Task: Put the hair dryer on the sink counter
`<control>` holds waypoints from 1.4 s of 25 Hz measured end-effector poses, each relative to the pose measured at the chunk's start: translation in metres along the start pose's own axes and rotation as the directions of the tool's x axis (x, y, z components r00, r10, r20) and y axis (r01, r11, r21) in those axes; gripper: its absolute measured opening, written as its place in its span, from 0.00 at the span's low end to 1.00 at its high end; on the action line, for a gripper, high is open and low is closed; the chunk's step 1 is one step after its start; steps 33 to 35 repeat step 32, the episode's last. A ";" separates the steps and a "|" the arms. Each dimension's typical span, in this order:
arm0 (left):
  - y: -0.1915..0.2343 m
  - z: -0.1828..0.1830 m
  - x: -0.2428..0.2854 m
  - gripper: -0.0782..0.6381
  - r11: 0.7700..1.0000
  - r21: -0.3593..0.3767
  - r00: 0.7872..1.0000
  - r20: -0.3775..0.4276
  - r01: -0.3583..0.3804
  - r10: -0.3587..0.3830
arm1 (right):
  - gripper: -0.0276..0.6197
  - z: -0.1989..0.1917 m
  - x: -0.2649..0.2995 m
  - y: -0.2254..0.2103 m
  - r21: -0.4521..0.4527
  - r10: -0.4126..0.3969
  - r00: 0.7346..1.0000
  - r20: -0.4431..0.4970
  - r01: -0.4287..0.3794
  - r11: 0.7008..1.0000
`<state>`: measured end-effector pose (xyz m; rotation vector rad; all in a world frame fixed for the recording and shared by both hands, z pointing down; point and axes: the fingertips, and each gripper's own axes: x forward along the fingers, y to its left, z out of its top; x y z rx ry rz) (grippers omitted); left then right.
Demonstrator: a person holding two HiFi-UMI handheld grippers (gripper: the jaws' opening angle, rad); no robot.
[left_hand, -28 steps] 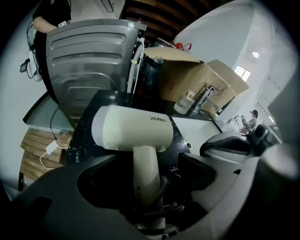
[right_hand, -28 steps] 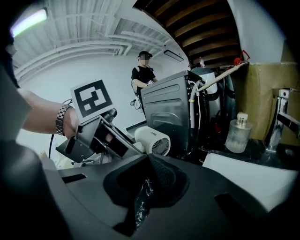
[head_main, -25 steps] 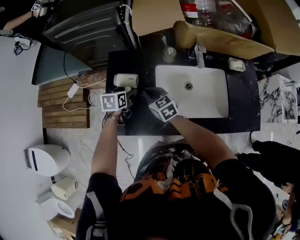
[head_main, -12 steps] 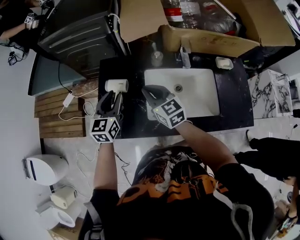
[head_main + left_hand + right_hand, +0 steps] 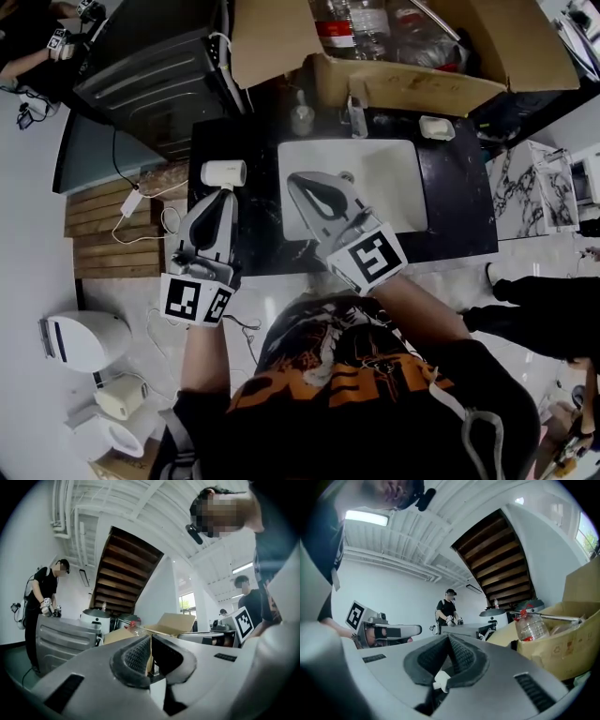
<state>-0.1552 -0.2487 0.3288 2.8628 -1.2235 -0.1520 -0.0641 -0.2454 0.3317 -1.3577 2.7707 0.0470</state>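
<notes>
White plastic hair dryer lies on glossy black sink counter. Left gripper, right gripper: ribbed jaws together, empty.

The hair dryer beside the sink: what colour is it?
The hair dryer is white, against the black counter. The head view shows it best.

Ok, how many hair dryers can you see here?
1. The white hair dryer lies on the black sink counter, left of the basin. The cardboard box behind could hide others.
</notes>
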 end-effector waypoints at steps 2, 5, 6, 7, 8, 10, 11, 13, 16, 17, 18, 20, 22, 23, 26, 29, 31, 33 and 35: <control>-0.014 0.013 0.000 0.15 0.999 0.051 1.000 0.016 0.014 -0.015 | 0.06 0.013 -0.009 0.004 0.001 -0.001 1.000 0.027 0.001 1.000; -0.027 0.023 0.001 0.14 0.995 0.094 0.999 0.031 0.025 -0.028 | 0.06 0.020 -0.019 0.006 -0.003 -0.003 1.000 0.029 0.003 1.000; -0.030 0.025 0.001 0.14 0.995 0.095 0.999 0.037 0.027 -0.030 | 0.06 0.022 -0.021 0.006 -0.004 -0.007 1.000 0.031 0.007 1.000; -0.032 0.025 0.001 0.14 0.995 0.095 0.999 0.041 0.030 -0.034 | 0.06 0.025 -0.022 0.006 -0.004 -0.013 0.999 0.036 0.014 1.000; -0.034 0.025 0.001 0.14 0.995 0.093 0.998 0.043 0.033 -0.038 | 0.06 0.028 -0.022 0.006 -0.003 -0.022 0.999 0.044 0.022 1.000; -0.036 0.025 0.001 0.14 0.996 0.086 0.998 0.042 0.038 -0.041 | 0.06 0.033 -0.022 0.007 -0.005 -0.034 0.998 0.058 0.034 0.999; -0.035 0.024 0.002 0.14 0.996 0.079 0.998 0.040 0.037 -0.040 | 0.06 0.035 -0.022 0.008 -0.007 -0.036 0.997 0.061 0.036 0.999; -0.032 0.023 0.002 0.14 0.997 0.065 0.999 0.033 0.031 -0.034 | 0.06 0.037 -0.021 0.009 -0.009 -0.037 0.997 0.062 0.038 0.999; -0.029 0.025 0.002 0.14 0.998 0.056 0.999 0.047 0.019 -0.021 | 0.06 0.038 -0.020 0.010 -0.005 -0.035 0.998 0.056 0.035 0.999; -0.027 0.028 0.000 0.14 0.999 0.052 0.998 0.065 0.012 -0.015 | 0.06 0.038 -0.019 0.010 -0.006 -0.033 0.998 0.055 0.034 0.999; -0.026 0.030 -0.002 0.14 0.999 0.047 0.996 0.086 0.004 -0.008 | 0.06 0.037 -0.019 0.011 -0.007 -0.032 0.998 0.054 0.032 0.999; -0.023 0.033 -0.003 0.14 0.999 0.036 0.994 0.108 -0.007 0.004 | 0.06 0.036 -0.017 0.012 -0.010 -0.027 0.998 0.050 0.028 1.000; -0.020 0.030 -0.002 0.14 1.000 0.028 0.995 0.102 -0.012 0.009 | 0.06 0.035 -0.016 0.011 -0.007 -0.027 0.999 0.046 0.028 1.000; -0.020 0.028 0.000 0.14 1.000 0.026 0.995 0.095 -0.010 0.007 | 0.06 0.034 -0.016 0.010 -0.005 -0.029 0.999 0.044 0.030 1.000; -0.022 0.025 0.004 0.14 1.000 0.027 0.997 0.081 0.003 -0.006 | 0.06 0.031 -0.017 0.005 -0.003 -0.040 0.999 0.036 0.040 0.999; -0.022 0.022 0.008 0.14 1.000 0.026 0.997 0.070 0.011 -0.013 | 0.06 0.031 -0.015 0.003 -0.003 -0.043 0.998 0.040 0.044 0.999; -0.021 0.020 0.010 0.14 1.000 0.024 0.998 0.061 0.014 -0.015 | 0.06 0.032 -0.014 0.003 -0.010 -0.041 0.998 0.042 0.041 0.999; -0.021 0.019 0.011 0.14 1.000 0.022 0.998 0.057 0.014 -0.016 | 0.06 0.033 -0.014 0.003 -0.013 -0.039 0.998 0.043 0.040 0.999; -0.021 0.019 0.011 0.14 1.000 0.022 0.998 0.057 0.014 -0.016 | 0.06 0.033 -0.014 0.003 -0.013 -0.039 0.998 0.043 0.040 0.999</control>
